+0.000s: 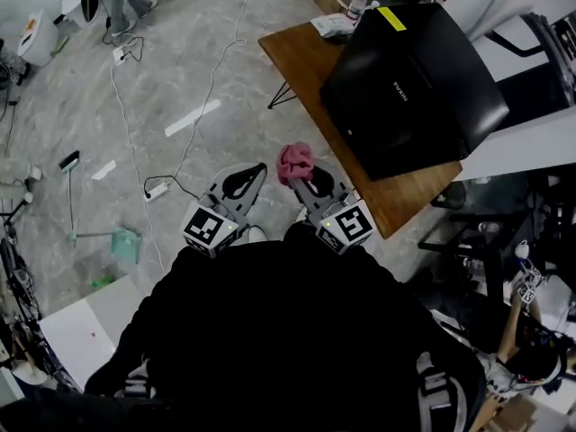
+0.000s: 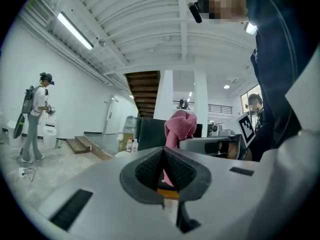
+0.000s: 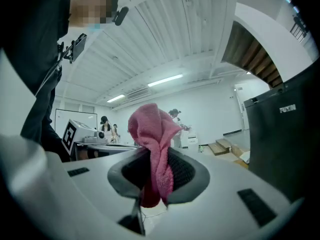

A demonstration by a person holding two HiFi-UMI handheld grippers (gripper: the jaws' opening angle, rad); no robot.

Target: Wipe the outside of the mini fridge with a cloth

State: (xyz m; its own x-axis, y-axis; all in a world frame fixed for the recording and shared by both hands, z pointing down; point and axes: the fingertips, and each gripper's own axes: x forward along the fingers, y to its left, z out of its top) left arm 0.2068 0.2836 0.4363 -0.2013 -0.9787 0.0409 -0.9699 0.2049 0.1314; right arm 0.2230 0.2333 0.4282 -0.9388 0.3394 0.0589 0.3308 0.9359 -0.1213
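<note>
The black mini fridge (image 1: pixel 409 88) stands on a wooden table (image 1: pixel 292 48) ahead and to the right. My right gripper (image 1: pixel 299 184) is shut on a bunched pink cloth (image 1: pixel 295 161), held in the air short of the table's near corner. In the right gripper view the cloth (image 3: pixel 152 139) sticks up out of the closed pads, with the fridge (image 3: pixel 287 129) at the right edge. My left gripper (image 1: pixel 254 173) hangs beside it, apart from the cloth. In the left gripper view its pads (image 2: pixel 176 168) meet with nothing between them; the cloth (image 2: pixel 181 126) and fridge (image 2: pixel 150 133) show beyond.
Cables and a power strip (image 1: pixel 156 190) lie on the grey floor to the left. Bottles (image 1: pixel 357 5) and papers sit at the table's far end. A person (image 2: pixel 35 116) stands far off by steps (image 2: pixel 80 144). Dark frames and gear (image 1: pixel 504 241) crowd the right side.
</note>
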